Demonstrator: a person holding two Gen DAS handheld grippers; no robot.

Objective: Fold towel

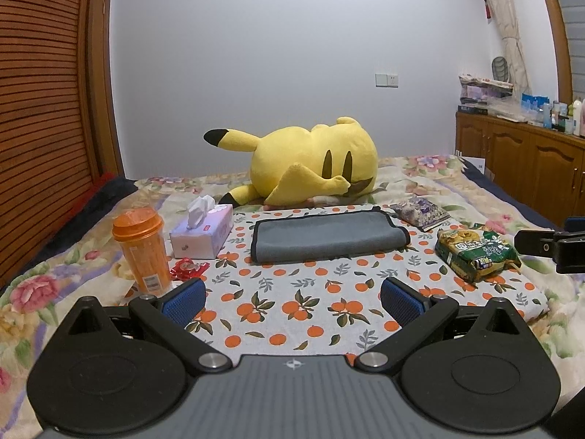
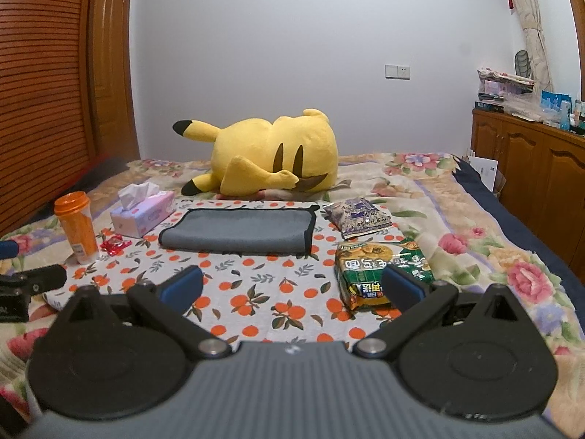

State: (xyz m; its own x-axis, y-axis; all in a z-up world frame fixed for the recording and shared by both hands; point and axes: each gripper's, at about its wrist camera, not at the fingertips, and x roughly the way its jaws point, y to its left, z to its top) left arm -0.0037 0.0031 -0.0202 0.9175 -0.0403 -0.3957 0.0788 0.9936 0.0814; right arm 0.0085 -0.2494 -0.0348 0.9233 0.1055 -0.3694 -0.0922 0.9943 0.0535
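A grey towel [image 1: 325,236] with black trim lies folded into a flat strip on the orange-print cloth [image 1: 292,303] on the bed; it also shows in the right wrist view [image 2: 237,230]. My left gripper [image 1: 292,298] is open and empty, held back from the towel's near edge. My right gripper [image 2: 292,287] is open and empty, also short of the towel, with its right finger over a green noodle packet [image 2: 380,270]. Each gripper shows at the edge of the other's view.
An orange tumbler [image 1: 140,248], a tissue box [image 1: 203,234] and a red candy wrapper [image 1: 186,269] stand left of the towel. A purple snack bag [image 1: 418,212] and the green noodle packet [image 1: 477,254] lie to its right. A yellow plush toy [image 1: 314,162] lies behind. Wooden cabinets [image 2: 530,168] line the right side.
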